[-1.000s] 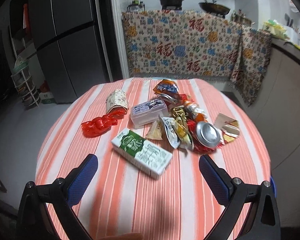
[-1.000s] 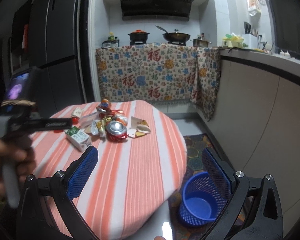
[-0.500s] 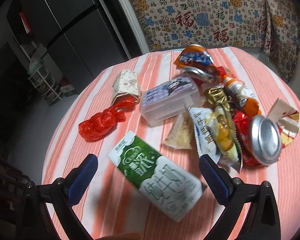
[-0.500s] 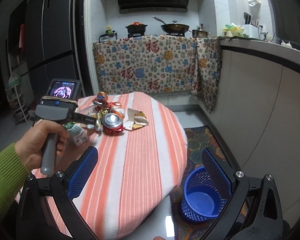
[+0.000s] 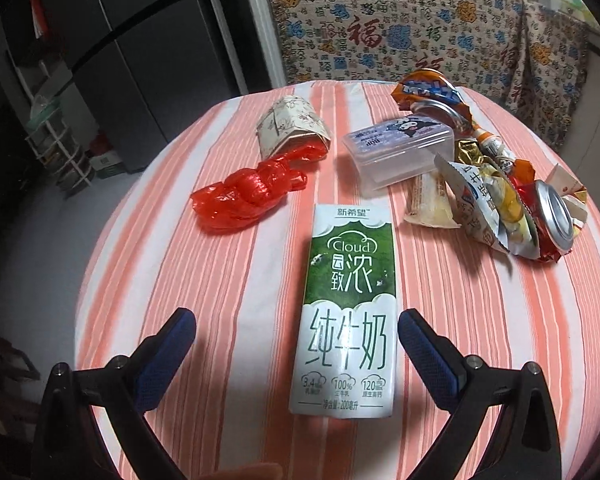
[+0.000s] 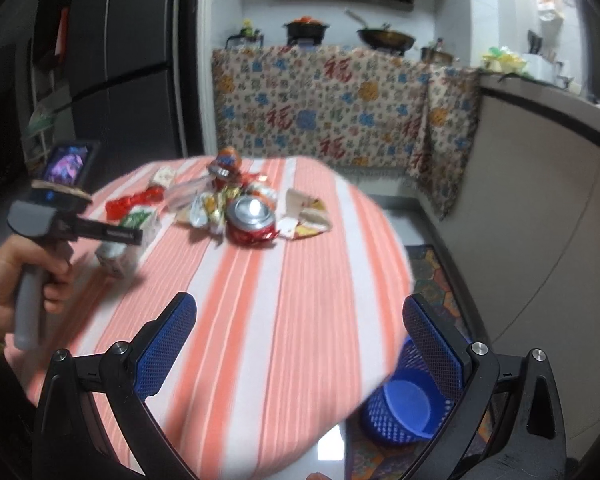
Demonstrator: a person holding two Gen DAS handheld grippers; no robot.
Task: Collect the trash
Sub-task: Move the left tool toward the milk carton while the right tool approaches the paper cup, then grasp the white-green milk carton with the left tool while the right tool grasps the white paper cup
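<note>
A green and white milk carton (image 5: 346,312) lies flat on the striped round table (image 5: 180,272), lengthwise between the fingers of my open left gripper (image 5: 296,334); its sides are not touched. Behind it lie a red plastic bag (image 5: 248,194), a folded paper packet (image 5: 290,128), a clear plastic box (image 5: 400,152), snack wrappers (image 5: 480,196) and a crushed can (image 5: 554,220). In the right wrist view my right gripper (image 6: 296,330) hangs open and empty above the table's near edge. A blue mesh bin (image 6: 404,408) stands on the floor below it. The same carton (image 6: 130,236) sits under the left gripper (image 6: 80,228).
A dark fridge (image 5: 148,52) stands behind the table on the left. A patterned cloth (image 5: 420,36) covers the counter at the back, with pots (image 6: 306,32) on the stove. A white counter wall (image 6: 540,200) runs along the right.
My left gripper has come down and forward over the milk carton, which now lies between its fingers. The right wrist view has swung left toward the table.
</note>
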